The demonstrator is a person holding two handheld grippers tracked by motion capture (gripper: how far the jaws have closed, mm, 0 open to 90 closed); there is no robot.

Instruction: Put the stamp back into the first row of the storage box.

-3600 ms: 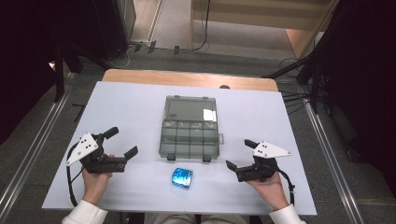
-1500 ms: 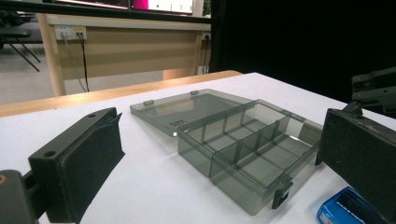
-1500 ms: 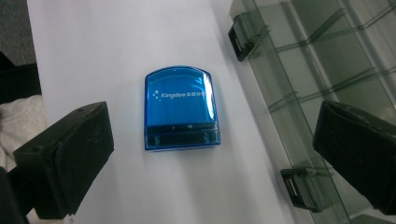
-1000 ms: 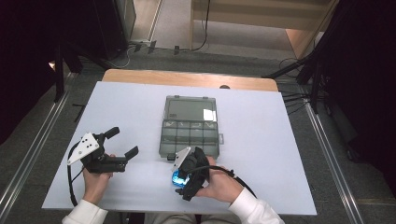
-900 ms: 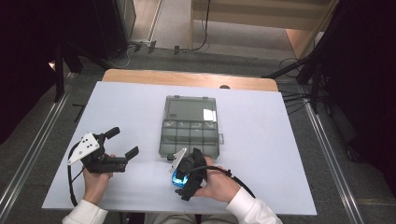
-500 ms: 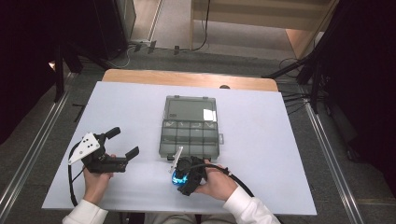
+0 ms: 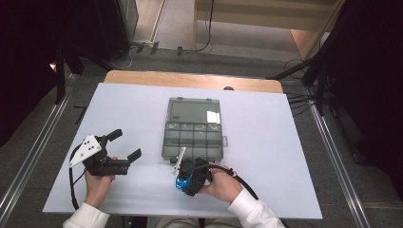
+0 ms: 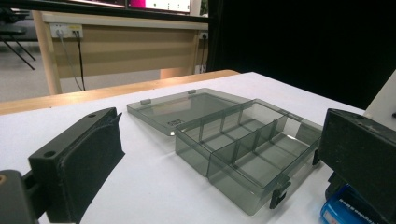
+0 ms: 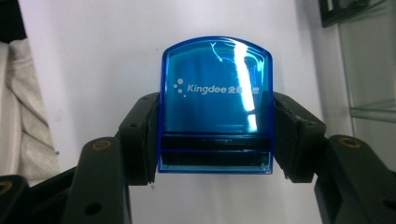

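Smoky grey translucent plastic makes up the compartment box (image 7: 192, 141) lying open at the middle of the white table (image 7: 285, 156) in the high view, its flat lid (image 7: 194, 111) folded back on the far side; my left claw (image 7: 124, 145) rests near the table's left front with its jaws spread wide and nothing between them, while my right claw (image 7: 183, 183) sits just in front of the box, closed on a small blue case (image 7: 181, 182). From the left gripper view, my matte black jaws stand well apart, and between them I see the box's thin dividers, its small latch tabs and, at the lower right, a corner of the blue case (image 8: 343, 210). From the right gripper view, my jaws press both sides of the glossy blue case (image 9: 215, 105), a rounded-top translucent shell printed "Kingdee" in white, above the smooth table.
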